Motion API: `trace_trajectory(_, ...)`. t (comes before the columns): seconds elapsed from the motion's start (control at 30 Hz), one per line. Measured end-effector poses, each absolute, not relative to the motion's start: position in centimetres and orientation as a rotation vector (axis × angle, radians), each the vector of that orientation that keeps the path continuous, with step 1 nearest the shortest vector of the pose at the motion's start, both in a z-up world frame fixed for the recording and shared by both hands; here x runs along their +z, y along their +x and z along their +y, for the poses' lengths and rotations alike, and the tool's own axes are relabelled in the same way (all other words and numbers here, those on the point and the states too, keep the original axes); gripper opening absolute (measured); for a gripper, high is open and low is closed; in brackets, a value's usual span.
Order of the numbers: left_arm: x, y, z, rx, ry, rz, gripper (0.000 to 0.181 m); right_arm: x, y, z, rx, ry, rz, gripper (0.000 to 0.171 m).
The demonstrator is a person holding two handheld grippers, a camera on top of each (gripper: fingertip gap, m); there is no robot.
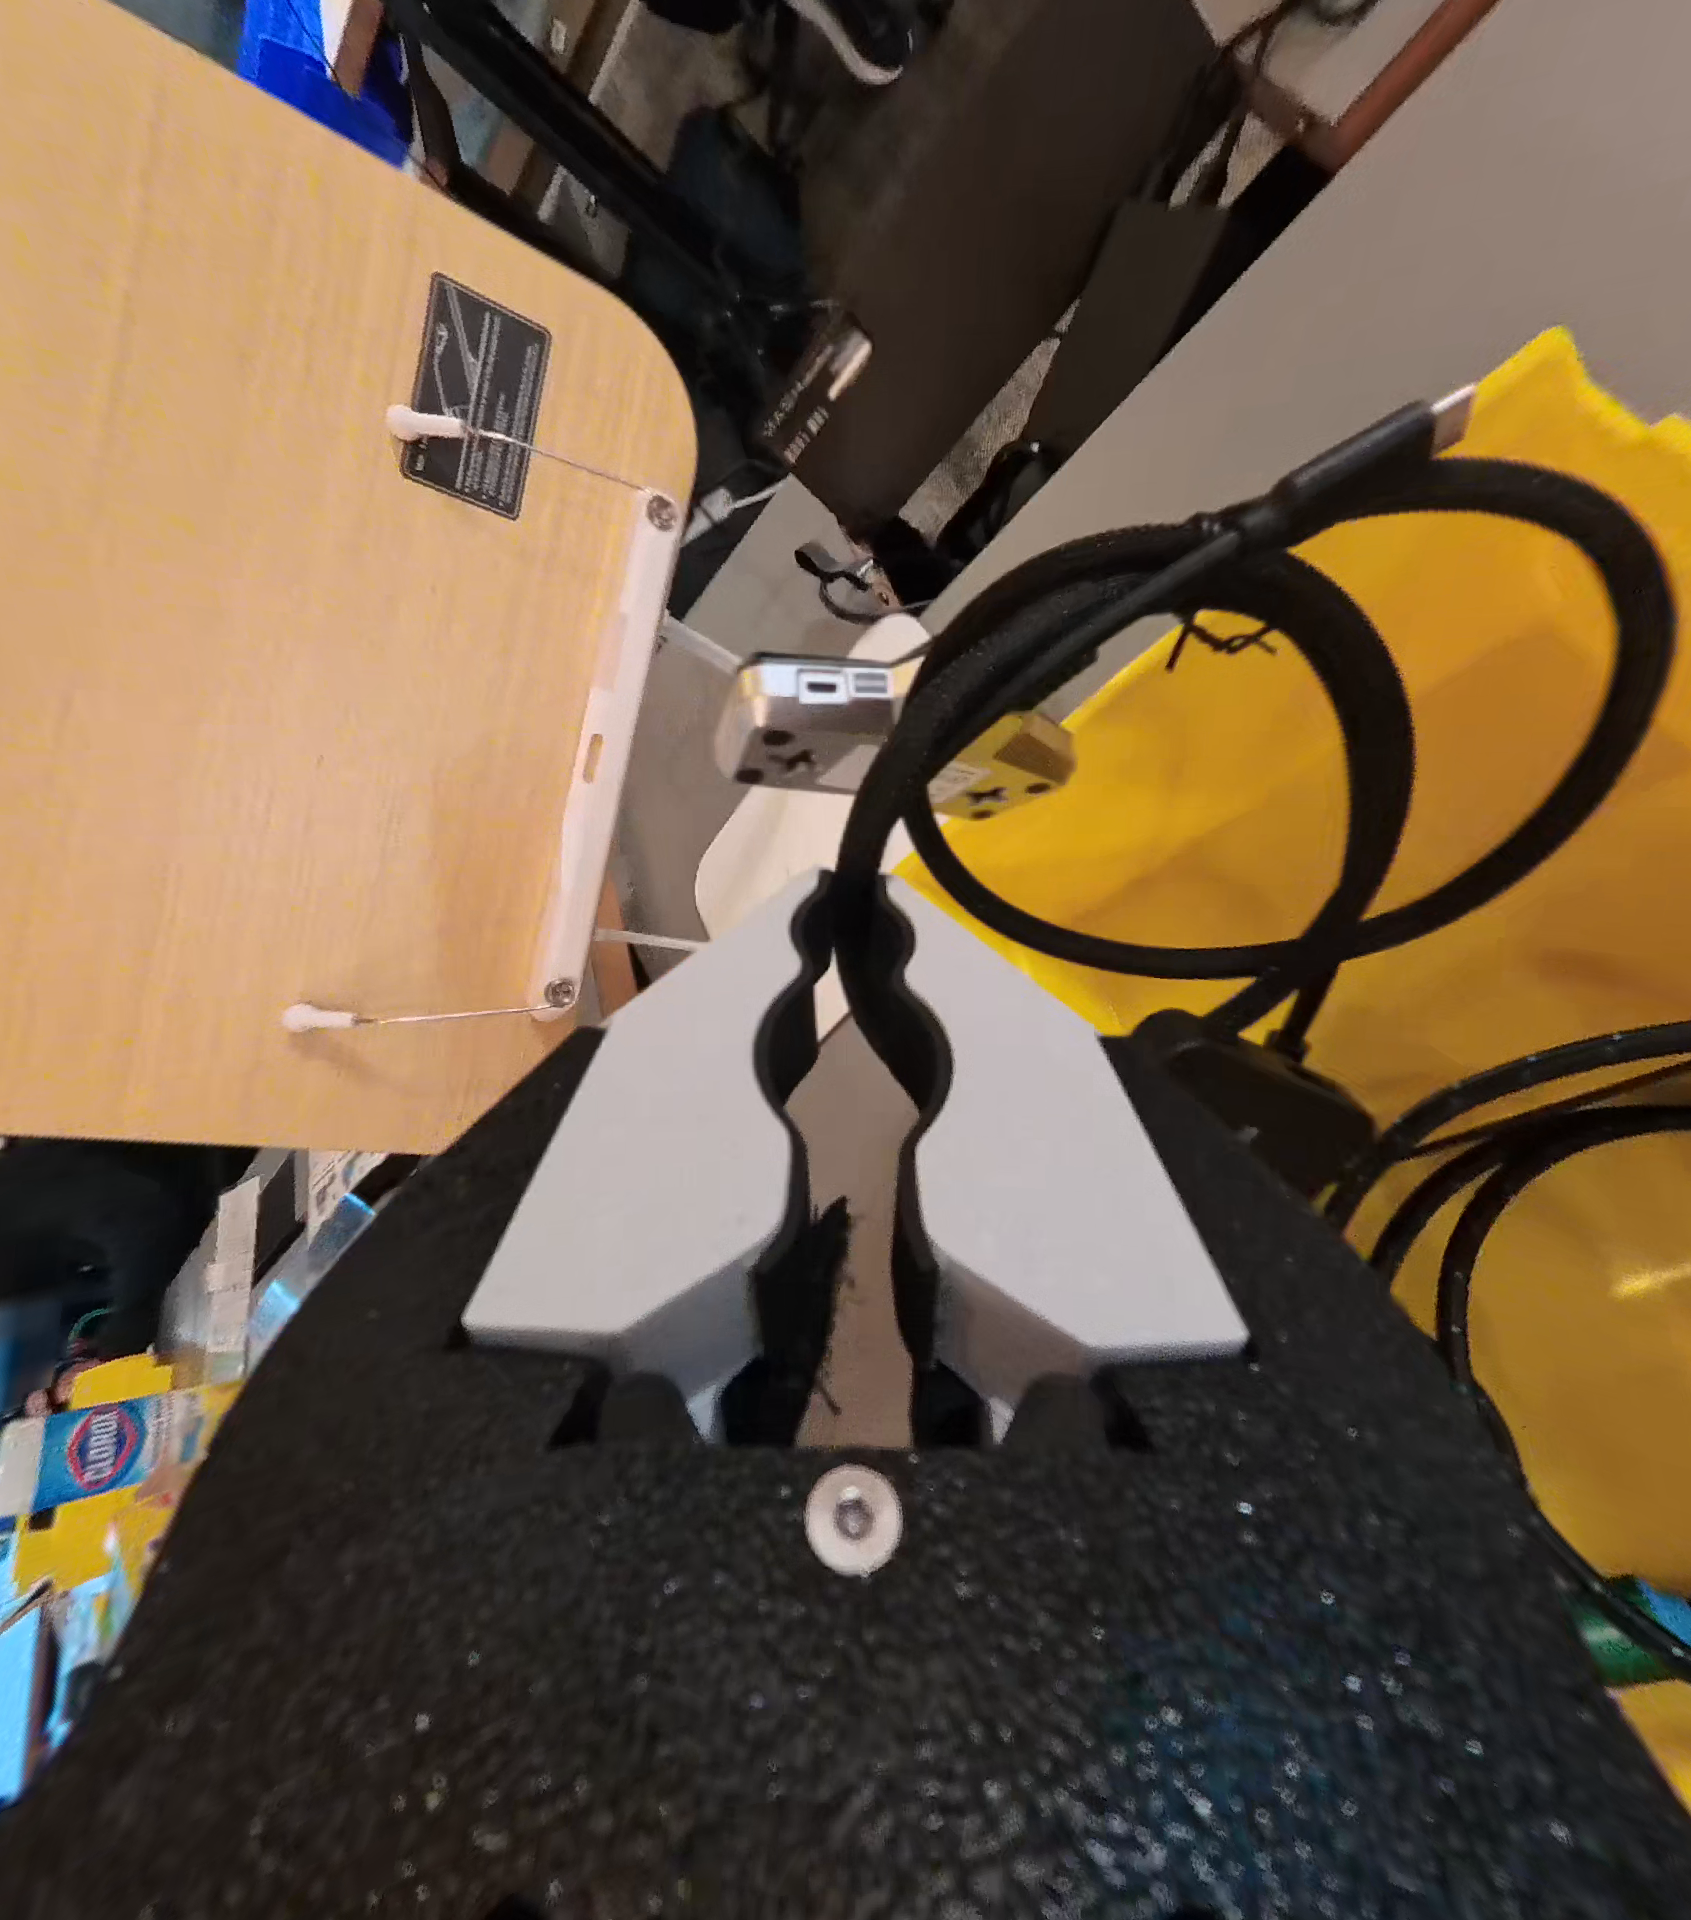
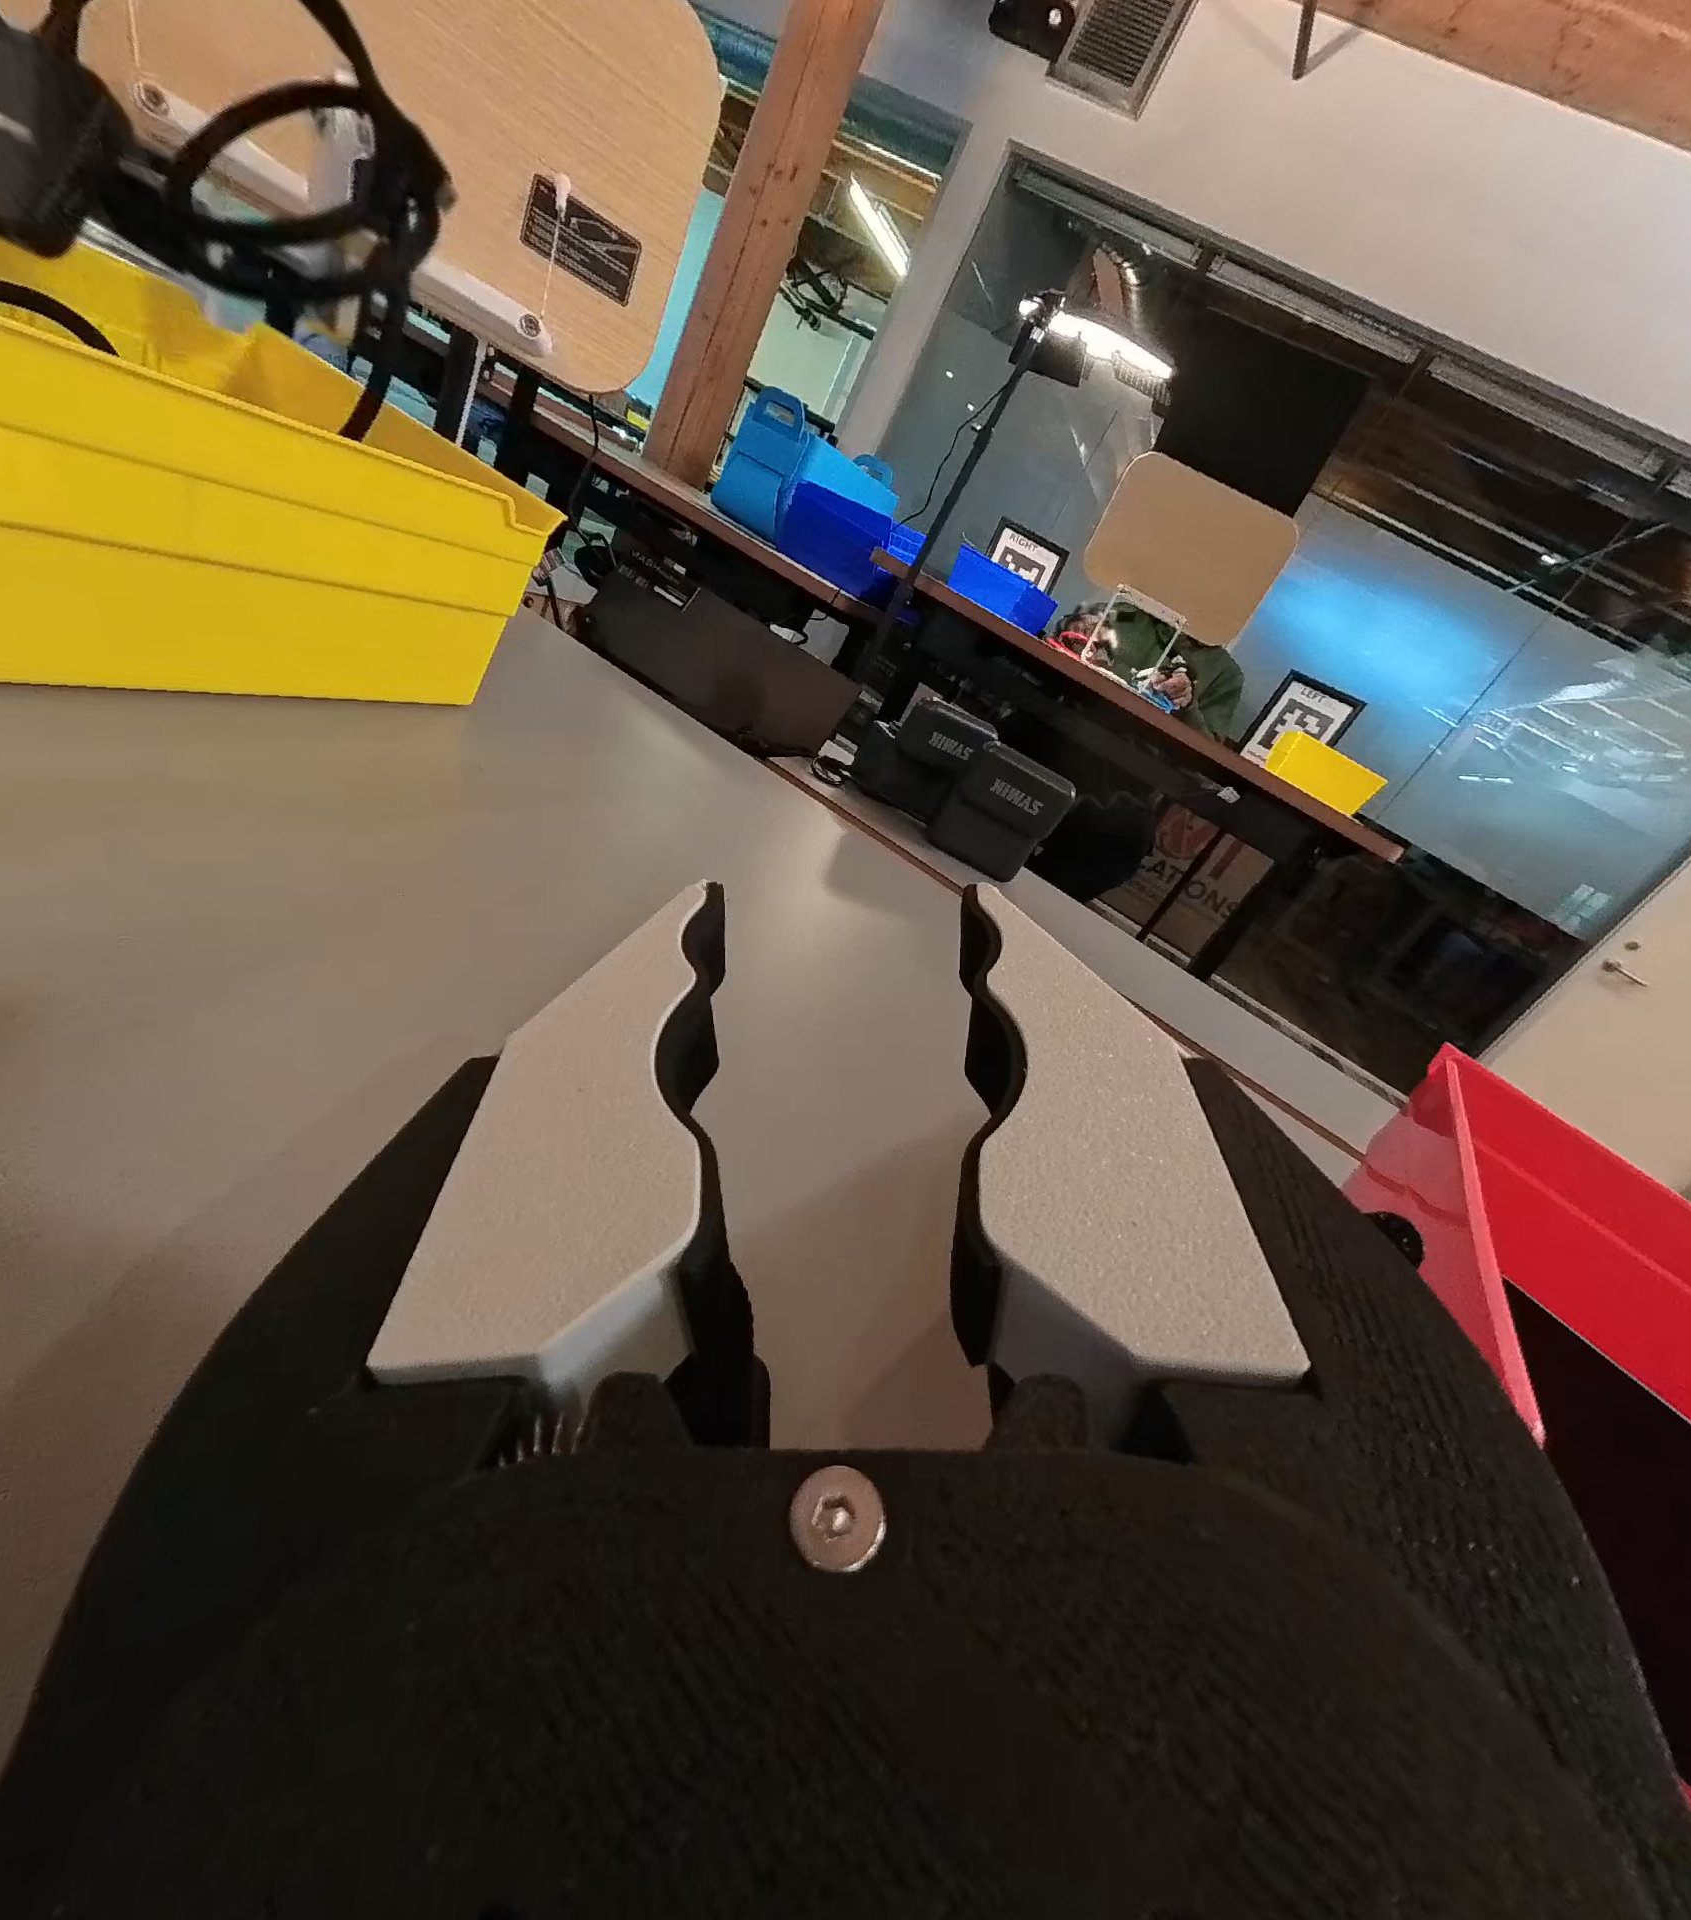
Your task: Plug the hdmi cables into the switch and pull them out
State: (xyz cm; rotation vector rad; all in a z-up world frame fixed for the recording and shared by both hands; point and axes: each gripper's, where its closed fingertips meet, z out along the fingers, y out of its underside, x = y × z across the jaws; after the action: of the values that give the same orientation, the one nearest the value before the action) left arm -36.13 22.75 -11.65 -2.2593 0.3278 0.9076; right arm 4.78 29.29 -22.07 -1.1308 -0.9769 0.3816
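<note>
**One cable gripped, other gripper empty**

One braided black HDMI cable is pinched at the tips of the left gripper; its coil loops ahead and to the right, over the yellow bin. A silver switch sits just beyond the fingertips. Gold connector lies beside it, apart. Right gripper hovers low over grey table, jaws parted, nothing between. Red bin to its right.

A shared workshop or lab: long wooden worktables at two o'clock carry blue plastic bins and printed marker cards, beside a light stand, glass partition wall and exposed timber post.
</note>
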Motion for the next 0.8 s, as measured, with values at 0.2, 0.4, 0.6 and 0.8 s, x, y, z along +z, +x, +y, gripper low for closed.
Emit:
trace_trajectory(0.2,-8.5,-35.8,22.7,0.910,-2.087,0.312,0.004,-22.1,4.8,29.3,0.380,-1.130,-0.978,0.044)
trace_trajectory(0.4,-8.8,-35.8,21.6,1.322,-2.176,0.726,0.004,-22.1,4.8,29.3,0.377,-1.130,-0.980,0.044)
trace_trajectory(0.6,-7.1,-35.7,21.7,1.410,-2.089,0.767,0.003,-22.1,4.8,29.3,0.378,-1.129,-0.980,0.044)
trace_trajectory(0.8,-6.2,-35.8,21.6,1.832,-1.874,1.133,0.006,-22.2,4.8,29.3,0.377,-1.130,-0.982,0.044)
